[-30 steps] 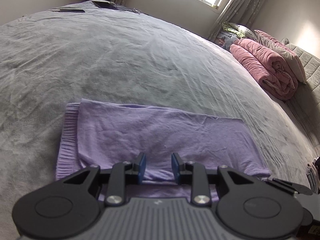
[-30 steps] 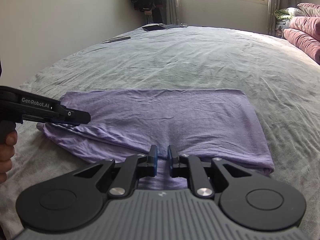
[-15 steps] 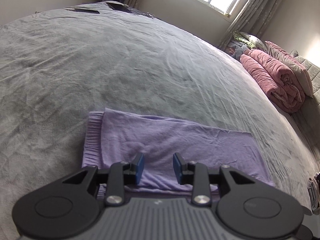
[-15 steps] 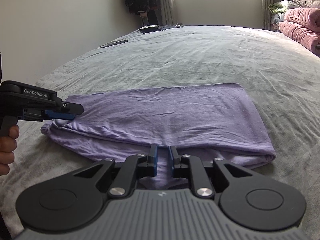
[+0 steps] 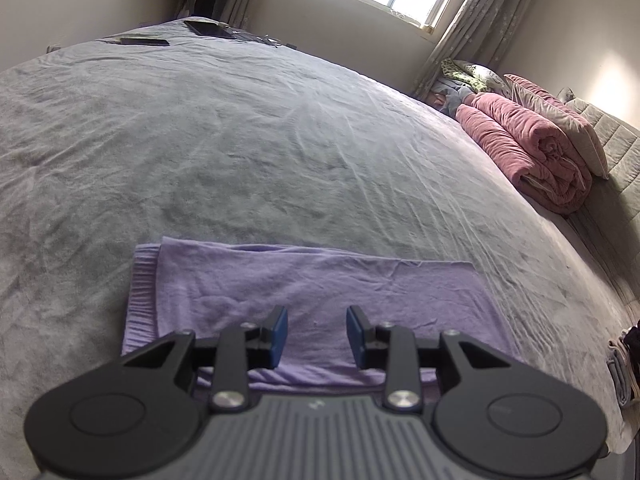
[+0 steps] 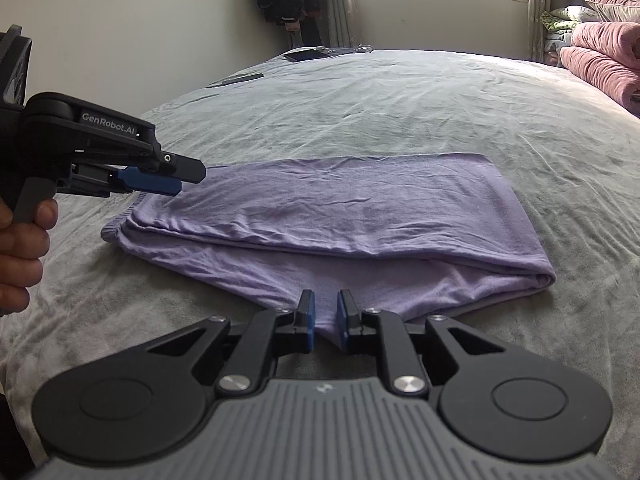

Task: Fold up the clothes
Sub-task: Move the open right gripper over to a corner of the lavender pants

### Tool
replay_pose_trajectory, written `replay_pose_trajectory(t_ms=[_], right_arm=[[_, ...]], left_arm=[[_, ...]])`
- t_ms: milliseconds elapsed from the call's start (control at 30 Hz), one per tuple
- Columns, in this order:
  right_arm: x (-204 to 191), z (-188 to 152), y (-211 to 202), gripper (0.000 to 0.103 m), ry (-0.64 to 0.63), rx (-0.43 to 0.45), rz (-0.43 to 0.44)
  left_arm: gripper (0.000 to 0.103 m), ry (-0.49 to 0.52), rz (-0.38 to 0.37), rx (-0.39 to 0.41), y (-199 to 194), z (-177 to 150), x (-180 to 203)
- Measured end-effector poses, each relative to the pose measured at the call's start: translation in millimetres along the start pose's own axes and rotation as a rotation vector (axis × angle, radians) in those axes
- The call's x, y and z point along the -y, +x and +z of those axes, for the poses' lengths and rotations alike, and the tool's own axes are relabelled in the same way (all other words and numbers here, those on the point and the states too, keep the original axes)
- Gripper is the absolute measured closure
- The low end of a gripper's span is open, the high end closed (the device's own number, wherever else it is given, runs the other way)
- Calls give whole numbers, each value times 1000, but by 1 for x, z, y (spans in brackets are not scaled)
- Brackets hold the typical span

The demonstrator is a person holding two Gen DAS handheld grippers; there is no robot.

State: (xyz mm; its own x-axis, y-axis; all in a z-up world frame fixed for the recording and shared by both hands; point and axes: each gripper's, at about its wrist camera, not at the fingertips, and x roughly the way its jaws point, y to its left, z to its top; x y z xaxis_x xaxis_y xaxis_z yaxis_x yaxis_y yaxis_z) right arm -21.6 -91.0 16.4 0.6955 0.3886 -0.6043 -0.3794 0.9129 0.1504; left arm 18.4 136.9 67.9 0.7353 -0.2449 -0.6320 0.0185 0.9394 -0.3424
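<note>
A purple garment (image 5: 320, 292) lies folded into a long band on the grey bed (image 5: 240, 140). My left gripper (image 5: 318, 338) is open and hovers over the band's near edge with nothing between its pads. From the right wrist view, the left gripper (image 6: 188, 178) hangs above the left end of the garment (image 6: 340, 208), held by a hand (image 6: 20, 248). My right gripper (image 6: 326, 320) sits at the garment's near edge. Its jaws stand narrowly apart, and the lower layer is drawn to a point between them.
A rolled pink quilt (image 5: 532, 152) and pillows lie along the bed's right side. A tablet (image 5: 208, 28) and a slim dark object (image 5: 144, 42) rest at the far end under the window. A small clothes pile (image 5: 626, 360) shows at the right edge.
My left gripper has risen off the garment's left end and its fingers have spread wider. The right gripper has drawn back slightly, and the cloth's near edge now comes to a point between its pads.
</note>
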Motion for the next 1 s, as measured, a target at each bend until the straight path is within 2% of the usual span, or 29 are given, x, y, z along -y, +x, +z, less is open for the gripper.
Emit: replay_pose_trajectory(t_ms=[167, 400, 567, 967, 1000], right_arm=[[-3, -6, -4, 86, -18, -7, -24], [-16, 6, -4, 84, -25, 4, -13], [-30, 3, 12, 83, -65, -43, -37], [-23, 45, 31, 83, 13, 6, -15], [-22, 48, 32, 83, 20, 10, -13]], left_arm=[[70, 13, -4, 6, -2, 1, 8], [70, 48, 0, 38, -9, 4, 21], [70, 75, 23, 52, -11, 4, 23], [70, 53, 45, 10, -3, 4, 14], [68, 25, 36, -9, -1, 4, 8]])
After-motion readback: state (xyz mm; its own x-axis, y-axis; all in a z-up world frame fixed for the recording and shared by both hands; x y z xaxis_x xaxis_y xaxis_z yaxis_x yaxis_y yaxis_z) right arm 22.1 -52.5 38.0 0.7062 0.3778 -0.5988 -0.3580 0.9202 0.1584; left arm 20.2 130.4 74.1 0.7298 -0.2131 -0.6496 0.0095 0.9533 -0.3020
